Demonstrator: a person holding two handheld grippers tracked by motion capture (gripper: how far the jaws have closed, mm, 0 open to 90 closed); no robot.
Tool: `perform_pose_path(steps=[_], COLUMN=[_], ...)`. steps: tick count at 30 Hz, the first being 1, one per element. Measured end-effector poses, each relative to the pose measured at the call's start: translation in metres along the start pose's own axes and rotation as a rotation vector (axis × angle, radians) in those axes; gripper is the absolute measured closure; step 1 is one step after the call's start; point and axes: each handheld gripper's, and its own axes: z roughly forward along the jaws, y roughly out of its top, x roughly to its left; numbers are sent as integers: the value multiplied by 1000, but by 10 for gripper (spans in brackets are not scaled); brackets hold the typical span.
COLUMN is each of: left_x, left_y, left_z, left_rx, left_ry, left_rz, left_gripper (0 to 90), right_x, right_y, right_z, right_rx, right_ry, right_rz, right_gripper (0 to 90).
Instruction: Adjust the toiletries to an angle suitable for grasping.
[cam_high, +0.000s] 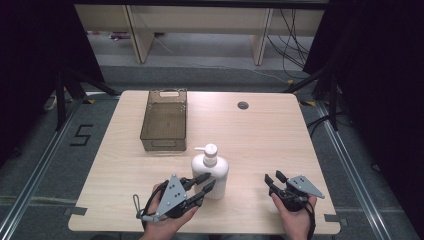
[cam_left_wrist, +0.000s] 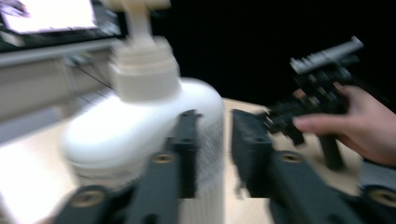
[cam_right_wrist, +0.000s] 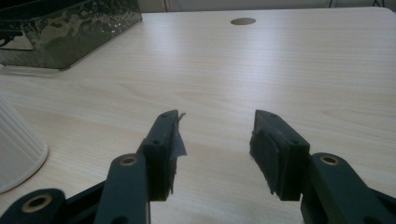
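Left claw (cam_high: 205, 184) released beside smooth white pump bottle (cam_high: 210, 171); right claw (cam_high: 274, 178) released.

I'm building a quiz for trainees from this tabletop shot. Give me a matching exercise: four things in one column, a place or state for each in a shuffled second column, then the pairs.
Things:
1. white pump bottle
2. smoky plastic basket
3. left tool
4. right tool

Places or states:
A. open over bare wood, near the table's right front
B. far left part of the table, empty
C. upright, near the table's front centre
D. open, jaws by the bottle's side

Pairs: 1-C, 2-B, 3-D, 4-A
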Motion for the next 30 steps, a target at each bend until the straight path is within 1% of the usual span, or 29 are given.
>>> perform_pose_path(steps=[1, 2, 3, 4, 5, 6, 7, 8, 9, 10, 13, 14, 15, 16, 17, 18, 21, 22, 23, 24, 25, 26, 27, 28, 30], left_x=[0, -1, -3, -4, -6, -7, -8, -10, -10, -10, -12, -12, -12, -13, -13, -13, -13, -13, -13, -12, -11, -11, -10, -10, -10], left_y=[0, 3, 6, 9, 11, 13, 15, 18, 18, 19, 22, 22, 23, 24, 25, 27, 28, 28, 28, 28, 28, 28, 28, 28, 28], left_z=[0, -2, -2, -2, -1, 0, 2, 4, 4, 6, 9, 10, 12, 12, 13, 13, 14, 15, 15, 15, 14, 14, 15, 14, 15], left_rx=[0, -15, -31, -44, -50, -64, -70, -76, -76, -75, -64, -60, -64, -56, -53, -49, -47, -53, -48, -51, -50, -46, -46, -37, -39], left_ry=[0, 23, 45, 62, 72, 91, 109, 141, 141, 149, 163, 169, 175, 181, 188, 201, 208, 209, 211, 216, 220, 221, 221, 223, 220], left_rz=[0, -3, -1, 4, 0, -2, 2, 9, 9, 8, -1, -1, -2, -4, -6, -1, -9, -11, -11, -13, -15, -17, -18, -11, -13], left_gripper=[603, 560, 560, 493, 493, 467, 445, 408, 391, 375, 351, 351, 347, 342, 336, 331, 331, 331, 331, 331, 332, 332, 332, 334, 335], right_x=[0, -1, -1, -1, -1, -1, -1, -2, -2, -3, -3, -3, -2, -1, -1, -3, -3, 0, 2, -1, 0, 3, -1, -3, -3], right_y=[0, 0, 0, 1, 1, 0, 0, 0, 0, 0, 0, 0, 0, 0, 0, 1, 0, 0, 1, 1, 0, 0, 0, 0, 0], right_z=[0, 0, 0, -1, -1, 1, 1, -1, -1, 0, 1, 1, 1, 2, 1, 2, 2, 2, 1, 2, 3, 1, 2, 2, 2], right_rx=[0, 15, 15, 34, 34, 11, 9, 22, 22, -1, -4, -4, 5, 7, 20, 9, 22, 25, 41, 29, 21, 35, 16, 14, 16], right_ry=[0, 9, 9, 7, 7, 18, 26, 0, 0, 11, 9, 9, 18, 17, 23, 17, 15, 8, 19, 1, 12, 17, 19, 28, 28], right_rz=[0, 12, 12, 22, 22, 37, 40, 22, 22, 25, 20, 20, 46, 44, 49, 14, 5, 29, 54, -1, 17, 58, 19, 17, 16], right_gripper=[520, 518, 518, 516, 516, 516, 515, 513, 513, 511, 509, 509, 508, 507, 505, 504, 502, 502, 502, 502, 501, 500, 499, 497, 496])
